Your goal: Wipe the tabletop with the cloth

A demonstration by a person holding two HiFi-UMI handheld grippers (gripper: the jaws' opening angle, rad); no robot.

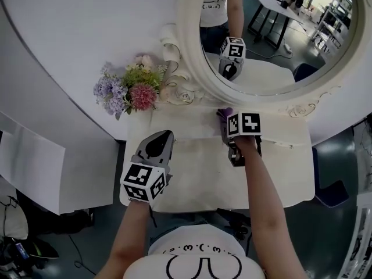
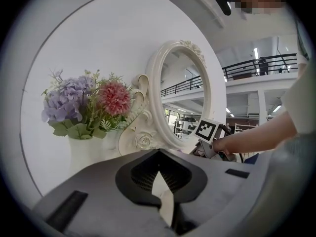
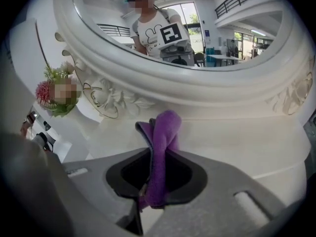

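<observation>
Right gripper (image 3: 160,151) pinches the purple cloth (image 3: 166,125); left gripper (image 2: 159,150) seems closed, empty.

The cloth (image 3: 163,142) is purple and soft, gathered into a narrow upright bunch of folds. It is pinched between the fingers (image 3: 224,179) of the right gripper (image 3: 159,154). Its rounded top fold stands up beyond them and a lower end hangs down inside the opening. It is held over the far part of the tabletop (image 1: 192,173), a pale cream-white surface. Whether cloth and tabletop touch cannot be told.
</observation>
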